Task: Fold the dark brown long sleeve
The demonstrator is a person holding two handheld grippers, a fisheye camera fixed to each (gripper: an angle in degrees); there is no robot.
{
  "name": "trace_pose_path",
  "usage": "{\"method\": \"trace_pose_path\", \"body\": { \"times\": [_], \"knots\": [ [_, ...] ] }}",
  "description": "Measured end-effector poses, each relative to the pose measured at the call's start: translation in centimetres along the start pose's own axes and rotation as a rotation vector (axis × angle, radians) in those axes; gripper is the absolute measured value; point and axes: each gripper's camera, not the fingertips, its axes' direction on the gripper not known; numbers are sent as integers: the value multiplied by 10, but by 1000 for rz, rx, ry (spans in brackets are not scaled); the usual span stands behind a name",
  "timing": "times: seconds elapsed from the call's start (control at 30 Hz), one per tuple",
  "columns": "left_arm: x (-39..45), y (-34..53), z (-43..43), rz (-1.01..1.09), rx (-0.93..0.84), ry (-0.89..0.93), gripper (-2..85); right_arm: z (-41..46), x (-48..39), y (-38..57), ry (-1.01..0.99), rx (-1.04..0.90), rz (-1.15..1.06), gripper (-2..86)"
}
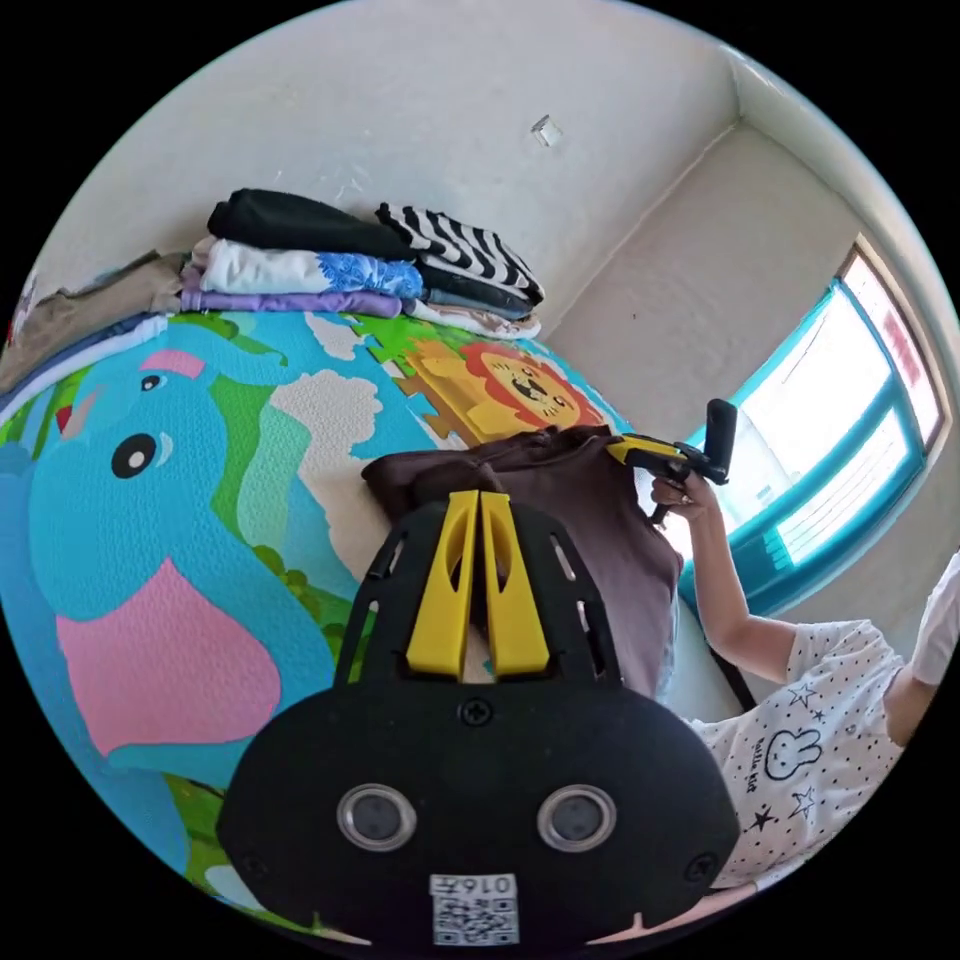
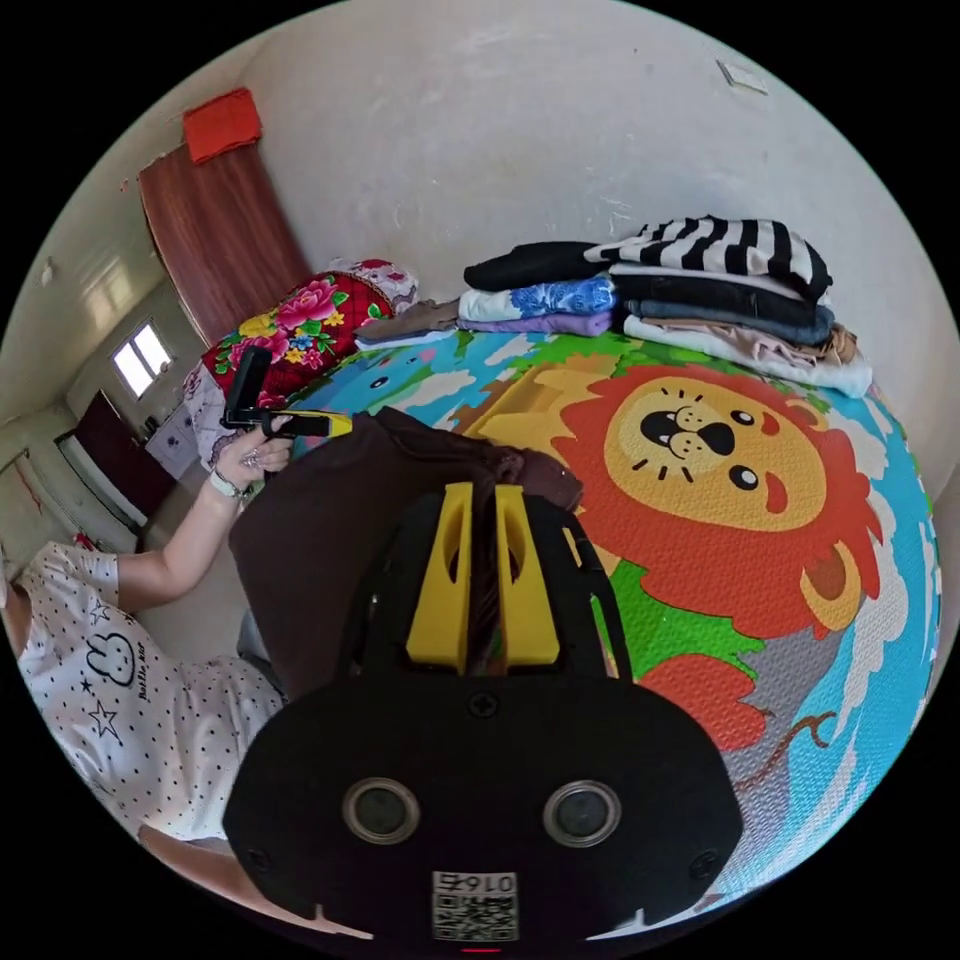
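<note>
Held brown shirt (image 1: 600, 540) up over play mat (image 1: 200, 520), left gripper (image 1: 478, 500) and right gripper (image 2: 483, 495) each clenched on top edge, so I judged it hung flat for folding.

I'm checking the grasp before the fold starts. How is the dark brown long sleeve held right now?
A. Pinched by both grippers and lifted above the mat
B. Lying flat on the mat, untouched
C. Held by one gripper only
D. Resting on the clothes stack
A: the left gripper and the right gripper each clamp the dark brown long sleeve, which hangs above the play mat.
</note>
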Motion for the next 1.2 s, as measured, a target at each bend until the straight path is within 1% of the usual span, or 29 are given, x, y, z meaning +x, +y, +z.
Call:
{"method": "trace_pose_path", "body": {
  "times": [0.13, 0.2, 0.27, 0.3, 0.33, 0.37, 0.4, 0.43, 0.47, 0.5, 0.53, 0.6, 0.63, 0.67, 0.73, 0.8, 0.83, 0.87, 0.9, 0.93, 0.97, 1.0, 1.03, 1.13, 1.2],
  "knots": [
    [32, -17, -29, 72, 83, -58, -10, -36, -18, -28, 76, 91, -74, 31],
    [47, -34, -33, 111, 82, -116, -10, -49, -23, -46, 123, 119, -98, 31],
    [48, -46, -22, 100, 49, -163, -10, -51, -23, -75, 181, 105, -118, 33],
    [43, -51, -6, 75, -16, -202, -10, -48, -20, -83, 190, 88, -116, 34],
    [38, -53, 4, 49, -64, -219, -10, -37, -12, -99, 203, 36, -97, 38],
    [28, -53, 25, -17, -161, -252, -10, -19, -2, -114, 213, -37, -77, 44],
    [20, -49, 42, -56, -220, -299, -10, -9, 4, -120, 219, -79, -64, 47],
    [18, -46, 46, -56, -226, -304, -10, 13, 17, -131, 247, -173, -24, 56],
    [19, -41, 39, -64, -161, -275, -10, 31, 30, -139, 304, -258, 25, 66],
    [21, -39, 27, -92, -116, -280, -10, 32, 34, -143, 312, -259, 44, 72],
    [24, -38, 19, -104, -95, -304, -10, 20, 41, -148, 293, -208, 79, 84],
    [44, -39, -11, -66, -20, -381, -10, -12, 45, -154, 239, -84, 100, 81],
    [51, -41, -17, -49, -6, -383, -10, -36, 45, -160, 235, 11, 104, 67],
    [65, -47, -24, -11, 10, -362, -10, -56, 41, -169, 230, 95, 71, 49],
    [90, -59, -22, 60, -9, -289, -10, -73, 31, -190, 196, 161, -2, 21],
    [122, -71, 1, 150, -87, -211, -10, -66, 24, -221, 159, 101, -58, 10],
    [128, -72, 9, 164, -118, -216, -10, -50, 19, -243, 174, 13, -81, 5],
    [138, -72, 28, 181, -197, -273, -10, -26, 15, -263, 221, -103, -104, 1],
    [141, -69, 47, 175, -281, -394, -10, -13, 13, -271, 252, -164, -116, 0],
    [142, -65, 56, 177, -320, -468, -10, 14, 11, -284, 323, -266, -136, -2],
    [146, -55, 61, 227, -310, -528, -10, 32, 10, -293, 380, -292, -157, -3],
    [148, -46, 52, 206, -238, -543, -10, 34, 9, -297, 388, -254, -166, -3],
    [148, -43, 49, 194, -228, -537, -10, 36, 12, -305, 388, -191, -152, -4],
    [161, -31, 10, 122, -177, -553, -10, 19, 23, -331, 333, -164, -96, -4],
    [192, -16, -31, 184, -80, -526, -10, -4, 16, -343, 337, -151, -95, -4]
  ]
}}
